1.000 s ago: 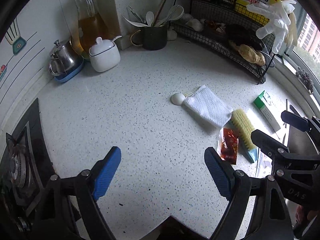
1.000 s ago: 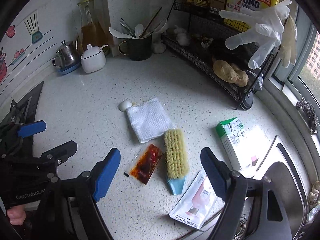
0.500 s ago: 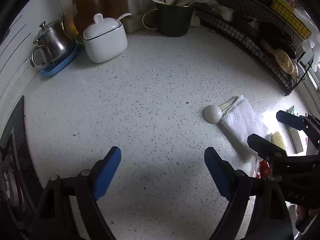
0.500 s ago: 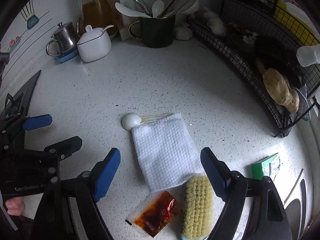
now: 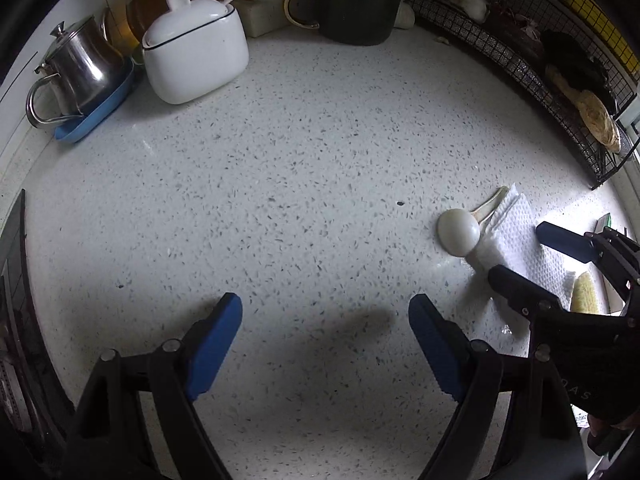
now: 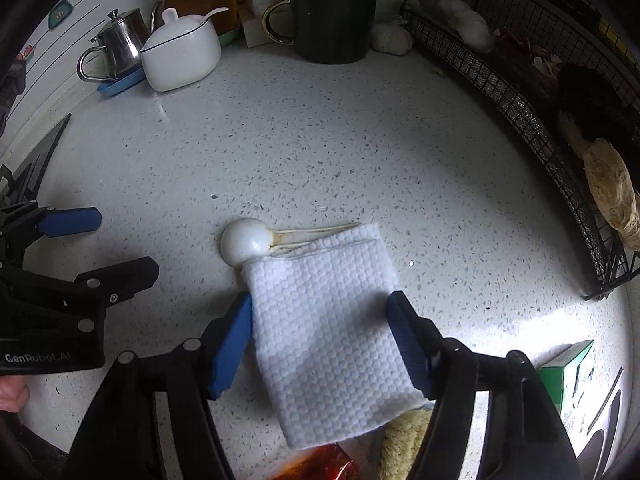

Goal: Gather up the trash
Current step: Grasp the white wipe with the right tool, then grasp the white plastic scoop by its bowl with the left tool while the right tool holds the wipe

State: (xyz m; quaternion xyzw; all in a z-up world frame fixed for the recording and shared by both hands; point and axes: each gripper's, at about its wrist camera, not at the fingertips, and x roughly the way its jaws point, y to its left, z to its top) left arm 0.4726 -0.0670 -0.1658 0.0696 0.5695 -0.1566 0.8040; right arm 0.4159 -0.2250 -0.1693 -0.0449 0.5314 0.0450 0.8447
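Observation:
A white paper towel lies flat on the speckled counter, partly over the handle of a white plastic spoon. My right gripper is low over the towel. Its jaws are closing with the towel between them, blue pads at the towel's two side edges; the towel is still uncrumpled. A red sauce packet and a yellow brush peek out below the towel. My left gripper hangs open over bare counter, left of the spoon and towel, nothing between its fingers.
At the back stand a white lidded pot, a steel teapot on a blue tray, and a black mug of utensils. A black wire rack runs along the right. A green box lies lower right; the stove edge is far left.
Both grippers moved forward and down toward the counter. The right gripper's jaws narrowed around the paper towel; packet and brush slid to the bottom of its view.

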